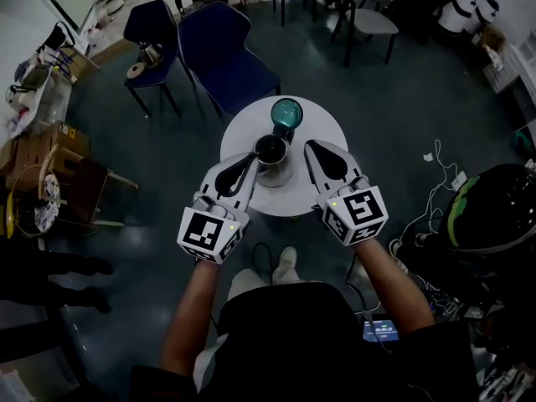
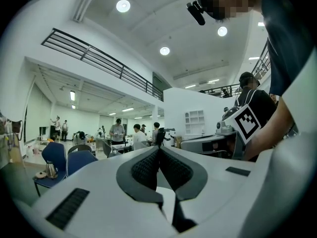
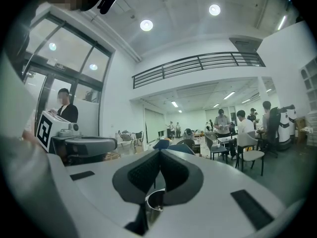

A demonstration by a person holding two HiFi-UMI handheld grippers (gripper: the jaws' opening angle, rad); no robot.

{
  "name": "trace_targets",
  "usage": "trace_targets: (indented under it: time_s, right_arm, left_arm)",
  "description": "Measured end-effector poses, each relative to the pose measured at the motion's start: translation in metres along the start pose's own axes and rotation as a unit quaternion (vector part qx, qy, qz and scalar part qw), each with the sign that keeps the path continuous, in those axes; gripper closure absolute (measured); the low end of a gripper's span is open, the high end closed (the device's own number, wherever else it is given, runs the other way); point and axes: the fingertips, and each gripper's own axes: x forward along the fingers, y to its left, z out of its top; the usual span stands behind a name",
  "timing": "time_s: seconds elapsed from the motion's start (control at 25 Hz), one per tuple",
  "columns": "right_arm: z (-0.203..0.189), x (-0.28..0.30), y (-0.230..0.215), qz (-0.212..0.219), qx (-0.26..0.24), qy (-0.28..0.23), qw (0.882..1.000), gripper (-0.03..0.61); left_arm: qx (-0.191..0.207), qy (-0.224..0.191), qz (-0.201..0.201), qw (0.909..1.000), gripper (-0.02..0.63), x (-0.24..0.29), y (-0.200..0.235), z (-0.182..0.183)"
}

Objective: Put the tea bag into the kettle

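A steel kettle (image 1: 272, 153) stands open, its inside dark, on a small round white table (image 1: 322, 128). My left gripper (image 1: 254, 157) hangs at the kettle's left rim, its jaws closed tip to tip. My right gripper (image 1: 308, 145) is just right of the kettle, also shut. In the left gripper view the pads (image 2: 146, 168) meet with nothing visible between them. In the right gripper view the kettle's rim (image 3: 154, 200) shows below the closed jaws of the right gripper (image 3: 159, 151). No tea bag shows in any view.
A teal round object (image 1: 286, 113) sits behind the kettle on the table. Blue chairs (image 1: 224, 53) stand beyond the table, cardboard boxes (image 1: 50, 153) to the left, cables (image 1: 435, 182) and a dark helmet (image 1: 494, 208) to the right. People sit at far desks (image 3: 242, 125).
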Motion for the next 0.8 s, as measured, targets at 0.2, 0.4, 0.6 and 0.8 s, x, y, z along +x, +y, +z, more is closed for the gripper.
trace_targets:
  time_s: [0.2, 0.4, 0.6, 0.8]
  right_arm:
    - [0.005, -0.006, 0.017, -0.006, 0.0, -0.006, 1.0, 0.56]
    - [0.013, -0.011, 0.044, -0.017, 0.001, -0.01, 1.0, 0.56]
    - [0.023, -0.023, 0.077, -0.022, -0.003, -0.014, 1.0, 0.56]
    - [0.03, -0.035, 0.103, -0.025, -0.006, -0.021, 0.999, 0.56]
  left_arm:
    - [-0.003, -0.008, -0.005, 1.0, 0.598, -0.016, -0.002, 0.007]
    - [-0.001, -0.015, -0.016, 0.9998, 0.598, -0.043, -0.003, 0.019]
    - [0.003, -0.016, -0.026, 0.9995, 0.598, -0.075, -0.007, 0.027]
    - [0.003, -0.028, -0.033, 0.999, 0.598, -0.101, -0.01, 0.037]
